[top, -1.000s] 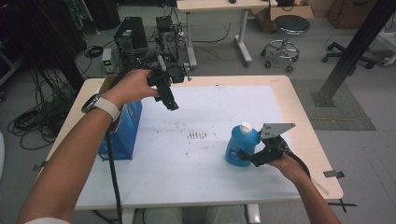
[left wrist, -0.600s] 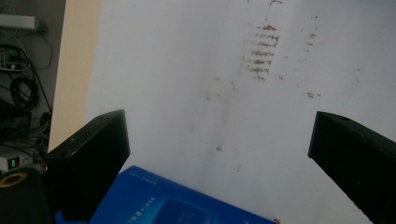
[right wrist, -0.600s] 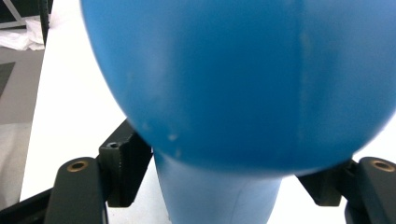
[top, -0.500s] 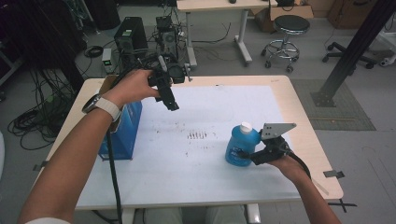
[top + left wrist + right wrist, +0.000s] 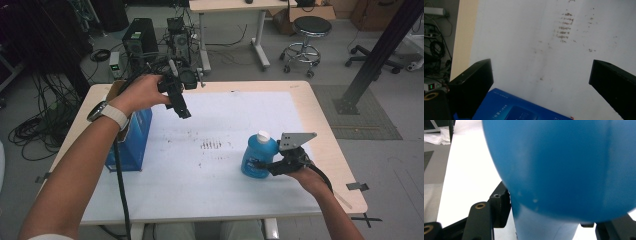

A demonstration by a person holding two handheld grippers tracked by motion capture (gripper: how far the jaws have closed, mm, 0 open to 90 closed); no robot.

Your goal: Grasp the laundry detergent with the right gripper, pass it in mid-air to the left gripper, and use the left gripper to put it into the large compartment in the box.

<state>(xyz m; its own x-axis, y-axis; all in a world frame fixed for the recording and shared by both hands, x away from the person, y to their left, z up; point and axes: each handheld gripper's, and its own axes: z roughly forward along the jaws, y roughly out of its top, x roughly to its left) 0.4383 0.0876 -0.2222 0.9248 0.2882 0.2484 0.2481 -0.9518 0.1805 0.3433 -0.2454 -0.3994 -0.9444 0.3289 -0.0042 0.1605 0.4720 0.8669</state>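
A blue bottle [image 5: 256,156] with a white cap stands upright on the white mat at the table's right. My right gripper [image 5: 262,166] is shut on its lower body from the right side. In the right gripper view the bottle [image 5: 559,165] bulges close between the two black jaws of the right gripper [image 5: 549,220]. My left gripper [image 5: 183,112] hangs in the air over the table's back left, tilted down, open and holding nothing. A blue box [image 5: 131,142] stands upright below the left hand. The left gripper view looks down between the left gripper [image 5: 541,67] jaws at the box top [image 5: 524,108].
Brown smudges [image 5: 212,145] mark the white mat [image 5: 200,190] at the centre, and the smudges [image 5: 564,26] also appear in the left gripper view. Computer cases [image 5: 137,40] and cables sit on the floor beyond the far edge. A stool [image 5: 306,30] and a black post [image 5: 372,60] stand at the back right.
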